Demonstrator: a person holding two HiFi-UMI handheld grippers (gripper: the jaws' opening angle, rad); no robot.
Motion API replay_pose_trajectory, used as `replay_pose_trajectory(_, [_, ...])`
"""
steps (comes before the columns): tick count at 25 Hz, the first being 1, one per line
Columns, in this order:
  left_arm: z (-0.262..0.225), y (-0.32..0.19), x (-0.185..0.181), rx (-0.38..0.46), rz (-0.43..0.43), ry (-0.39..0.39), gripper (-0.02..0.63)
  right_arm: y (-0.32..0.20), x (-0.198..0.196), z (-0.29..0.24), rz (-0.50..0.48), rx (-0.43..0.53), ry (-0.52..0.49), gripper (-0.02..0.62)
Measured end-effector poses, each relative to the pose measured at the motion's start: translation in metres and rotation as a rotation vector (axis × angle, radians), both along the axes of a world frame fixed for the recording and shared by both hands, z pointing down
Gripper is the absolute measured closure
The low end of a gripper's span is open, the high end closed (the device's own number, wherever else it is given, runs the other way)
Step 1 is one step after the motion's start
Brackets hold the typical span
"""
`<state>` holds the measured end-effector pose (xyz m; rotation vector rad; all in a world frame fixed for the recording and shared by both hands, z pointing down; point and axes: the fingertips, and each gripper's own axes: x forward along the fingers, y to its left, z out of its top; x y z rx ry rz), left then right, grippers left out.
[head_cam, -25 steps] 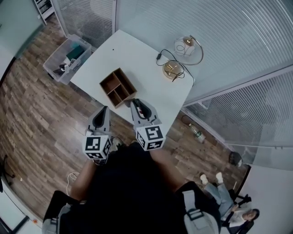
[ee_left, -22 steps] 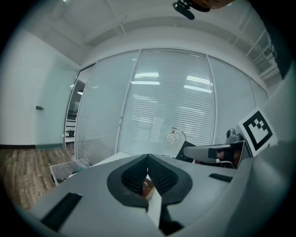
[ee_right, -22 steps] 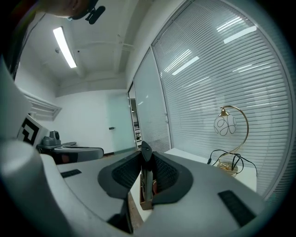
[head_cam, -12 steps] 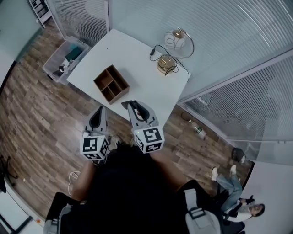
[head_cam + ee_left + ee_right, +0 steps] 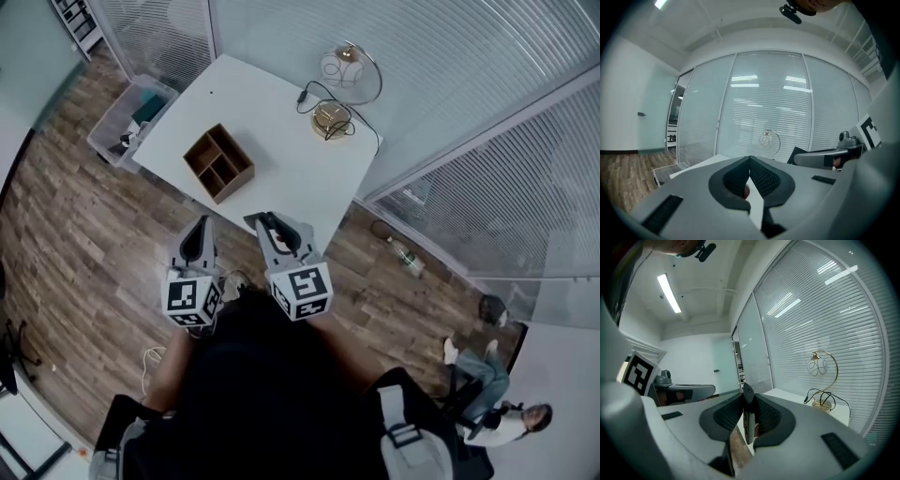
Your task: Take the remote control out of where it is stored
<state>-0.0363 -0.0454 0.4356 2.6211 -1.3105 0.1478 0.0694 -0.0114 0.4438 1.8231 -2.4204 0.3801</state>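
A slim dark remote control (image 5: 748, 420) stands on edge between the pads of my right gripper (image 5: 749, 416), which is shut on it. In the head view that gripper (image 5: 265, 222) hangs over the near edge of the white table (image 5: 281, 112), with the remote (image 5: 274, 229) showing as a dark strip in its jaws. The brown wooden organiser box (image 5: 218, 163) sits on the table, up and left of both grippers, and its compartments look empty. My left gripper (image 5: 200, 228) is over the floor beside the table; its jaws (image 5: 750, 176) meet with nothing between them.
A round-framed lamp (image 5: 349, 70) and its corded base (image 5: 330, 120) stand at the table's far corner. A clear plastic bin (image 5: 136, 117) sits on the wooden floor to the left. A bottle (image 5: 405, 255) lies by the glass wall, and a person (image 5: 497, 417) sits at the lower right.
The table and box have slid up and left in the head view, so both grippers now sit farther from the box. The right gripper keeps its hold on the remote.
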Motion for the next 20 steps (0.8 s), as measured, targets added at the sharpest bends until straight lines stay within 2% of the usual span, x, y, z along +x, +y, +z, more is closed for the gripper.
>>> replay_pose_trajectory(20, [-0.002,0.015,0.018,0.004,0.011,-0.010,0.598,0.012,0.010,-0.005,-0.001,0.011,0.001,0.522])
